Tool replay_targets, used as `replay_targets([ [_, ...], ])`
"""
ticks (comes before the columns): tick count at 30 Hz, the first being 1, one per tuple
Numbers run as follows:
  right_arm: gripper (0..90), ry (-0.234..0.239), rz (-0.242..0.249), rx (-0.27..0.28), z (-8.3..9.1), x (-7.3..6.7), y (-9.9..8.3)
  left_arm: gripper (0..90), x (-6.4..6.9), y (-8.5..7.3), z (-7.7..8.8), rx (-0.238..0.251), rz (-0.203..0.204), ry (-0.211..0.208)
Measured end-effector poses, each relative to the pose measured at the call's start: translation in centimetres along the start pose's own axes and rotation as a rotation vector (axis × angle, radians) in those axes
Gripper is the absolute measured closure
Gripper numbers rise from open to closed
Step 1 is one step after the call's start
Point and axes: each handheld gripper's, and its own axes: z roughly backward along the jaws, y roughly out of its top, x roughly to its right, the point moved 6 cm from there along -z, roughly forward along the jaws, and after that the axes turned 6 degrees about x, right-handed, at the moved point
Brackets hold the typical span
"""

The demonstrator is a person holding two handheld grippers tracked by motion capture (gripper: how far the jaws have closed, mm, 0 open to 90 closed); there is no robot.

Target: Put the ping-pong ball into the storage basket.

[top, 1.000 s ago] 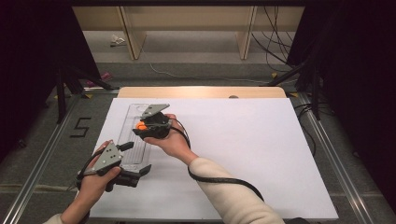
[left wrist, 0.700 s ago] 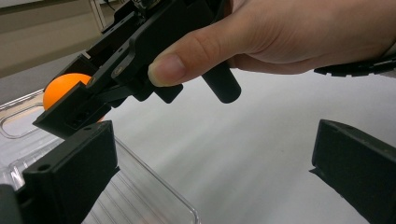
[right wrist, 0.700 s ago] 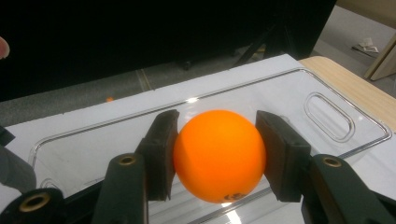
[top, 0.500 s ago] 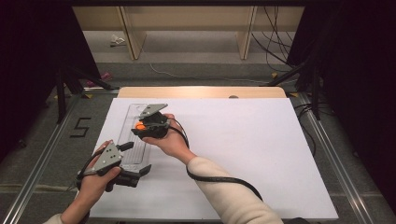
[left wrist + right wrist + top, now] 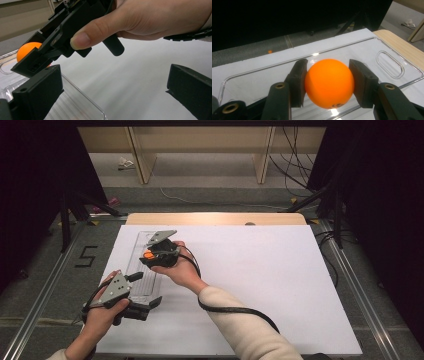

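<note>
White sheet over the table (image 5: 260,285), clear tray (image 5: 141,279) on its left side, and an orange ball (image 5: 149,254) pinched above it.

The right gripper (image 5: 327,81) is clamped on the ball (image 5: 328,83), one pad on each side, and in its own view the tray (image 5: 372,53) lies straight under and beyond the jaws, so the ball looks to be a short way above the tray floor, not resting on it. The tray's long axis runs away from the person, and the ball sits over its middle stretch. The left gripper (image 5: 146,290) has its jaws apart, holding nothing, straddling the tray's near end. So the drop is straight down, I'd guess, and the right hand (image 5: 180,267) does it.
</note>
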Motion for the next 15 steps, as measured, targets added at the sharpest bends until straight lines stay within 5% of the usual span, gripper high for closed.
replay_targets([
  [15, 51.3, 0.001, 0.009, -0.01, -0.57, 0.08, 0.16, 0.0, 0.0, 0.0, 0.0, 0.0, 0.0, 0.0],
])
